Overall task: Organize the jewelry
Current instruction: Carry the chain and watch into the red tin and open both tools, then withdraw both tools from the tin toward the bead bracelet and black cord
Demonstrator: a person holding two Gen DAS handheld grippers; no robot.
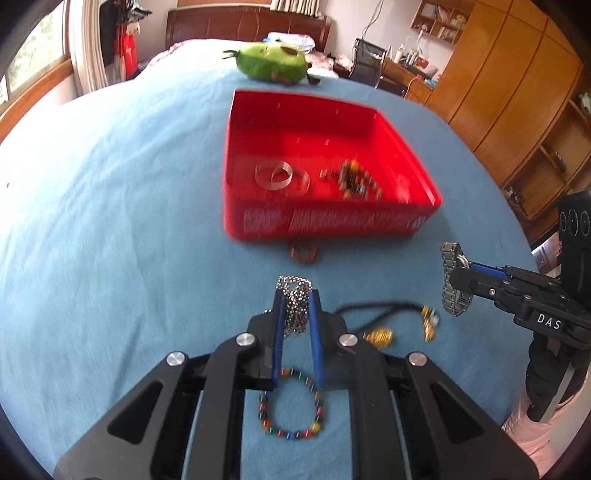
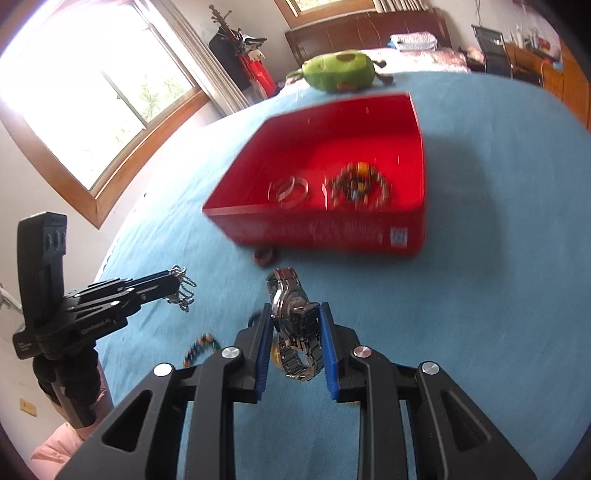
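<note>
A red box (image 1: 325,221) (image 2: 332,232) sits on the blue bed cover and holds clear bangles (image 1: 275,175) (image 2: 288,190) and a beaded bracelet (image 1: 356,179) (image 2: 360,184). My left gripper (image 1: 295,299) (image 2: 177,280) is shut on a silver ball chain (image 1: 295,306) (image 2: 183,291), held above the cover. My right gripper (image 2: 295,314) (image 1: 456,273) is shut on a silver metal watch (image 2: 293,321) (image 1: 452,278). A brown ring (image 1: 303,253) (image 2: 264,254) lies against the box's near wall. A multicolour bead bracelet (image 1: 291,406) (image 2: 201,349) and a black cord necklace with gold pendants (image 1: 380,334) lie on the cover.
A green avocado plush (image 1: 273,61) (image 2: 340,70) lies beyond the box. A wooden headboard (image 1: 247,26), a window (image 2: 92,92) at left, and a wooden wardrobe (image 1: 509,92) at right surround the bed.
</note>
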